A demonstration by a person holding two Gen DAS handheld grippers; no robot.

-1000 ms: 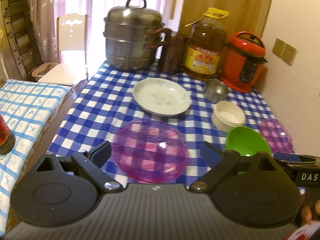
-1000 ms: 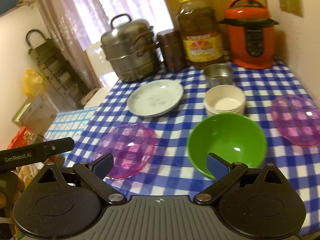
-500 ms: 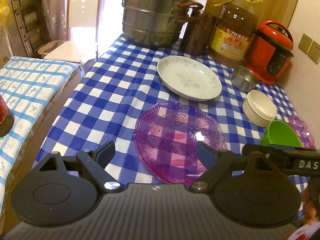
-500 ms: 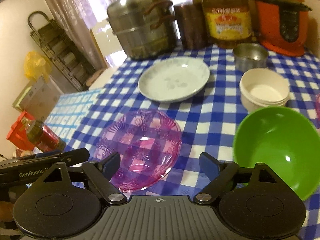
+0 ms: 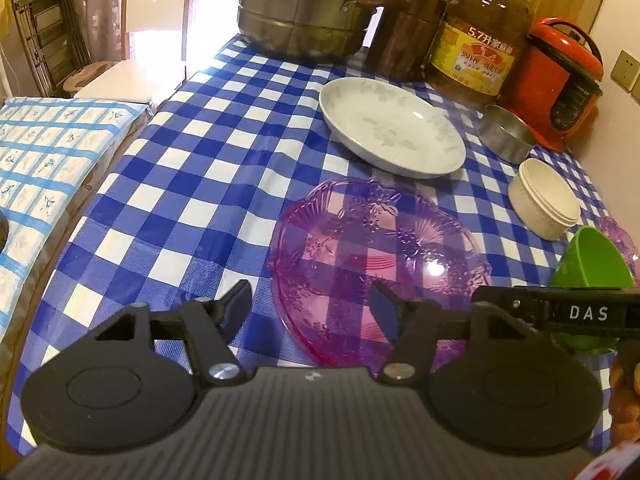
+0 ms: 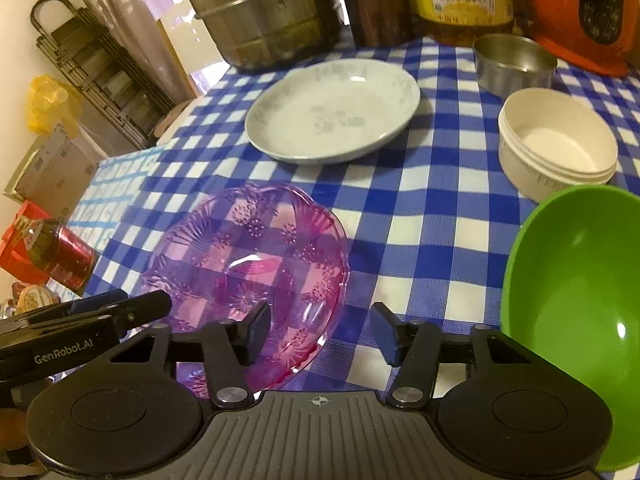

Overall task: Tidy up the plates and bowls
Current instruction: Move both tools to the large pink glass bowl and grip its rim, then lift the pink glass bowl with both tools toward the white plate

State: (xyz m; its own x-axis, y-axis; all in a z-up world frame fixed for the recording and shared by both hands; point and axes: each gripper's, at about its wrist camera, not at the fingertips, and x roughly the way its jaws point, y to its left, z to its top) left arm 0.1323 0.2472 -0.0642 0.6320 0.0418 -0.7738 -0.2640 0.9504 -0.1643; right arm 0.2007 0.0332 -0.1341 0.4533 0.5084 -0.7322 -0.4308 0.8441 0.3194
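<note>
A pink clear plate (image 5: 376, 256) lies on the blue checked tablecloth; it also shows in the right wrist view (image 6: 248, 264). My left gripper (image 5: 312, 308) is open, its fingers straddling the plate's near left rim. My right gripper (image 6: 320, 330) is open at the plate's near right rim. A white plate (image 5: 390, 126) (image 6: 332, 110) lies behind. A white bowl (image 5: 544, 200) (image 6: 556, 144), a green bowl (image 5: 588, 256) (image 6: 576, 292), a metal bowl (image 5: 504, 136) (image 6: 514, 62) and a second pink plate (image 5: 624, 236) are to the right.
A steel steamer pot (image 5: 308, 4), a brown canister (image 5: 404, 36), an oil bottle (image 5: 480, 36) and a red cooker (image 5: 556, 88) line the table's back. The table's left edge (image 5: 100, 176) drops to a lower covered surface and a chair (image 5: 132, 80).
Both grippers have moved forward and down toward the near pink plate, which now looks larger and sits between their fingers. Nothing on the table has moved.
</note>
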